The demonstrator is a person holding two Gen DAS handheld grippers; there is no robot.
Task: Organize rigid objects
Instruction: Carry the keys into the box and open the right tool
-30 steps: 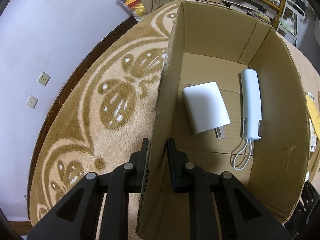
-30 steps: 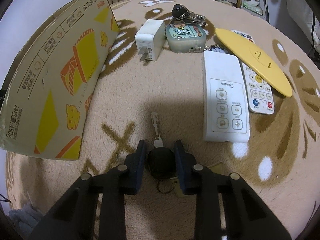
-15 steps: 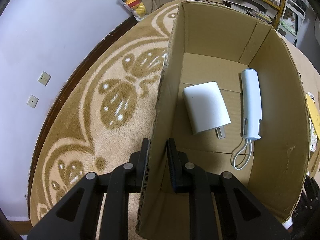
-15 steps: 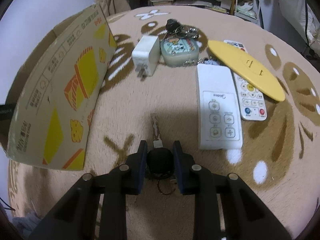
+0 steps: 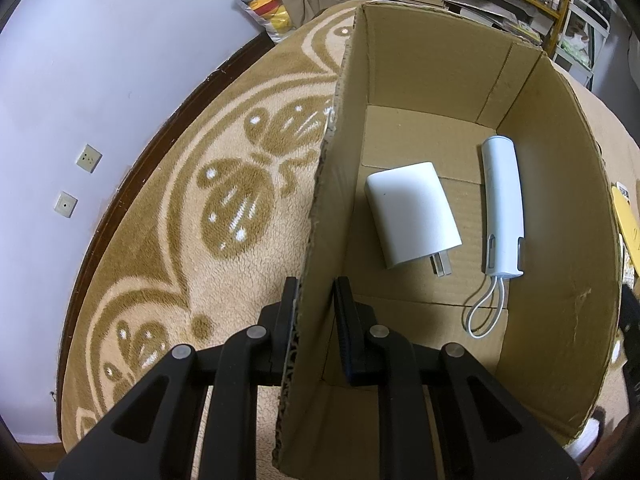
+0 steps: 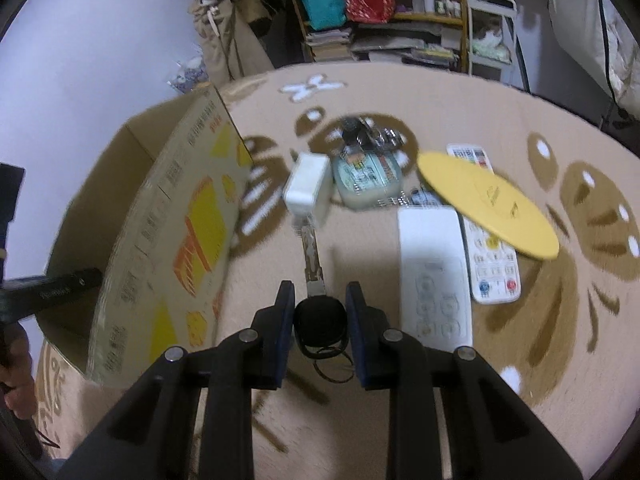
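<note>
Key with its black fob is pinched between the fingers of the right gripper, the pads pressed on either side of the round head, and it appears lifted clear of the patterned blanket, though motion blur makes the gap hard to judge. Its long axis runs straight ahead along the fingers, the metal blade pointing away from the camera toward the white charger lying beyond it, while the ring dangles below the fob toward the camera. The left gripper is clamped on the near wall of the cardboard box, one finger outside and one inside, which looks like bracing. Inside the box a white plug adapter and a pale blue stick with a cord loop already lie flat on the floor. To do this step well, I judge the right gripper should carry the key over the printed side wall high enough that the hanging ring does not snag the rim, then lower it into bare floor beside the adapter before letting go, since a grip only on the fob may let the blade swing. On the blanket two remotes, a yellow disc and a keychain case remain.
</note>
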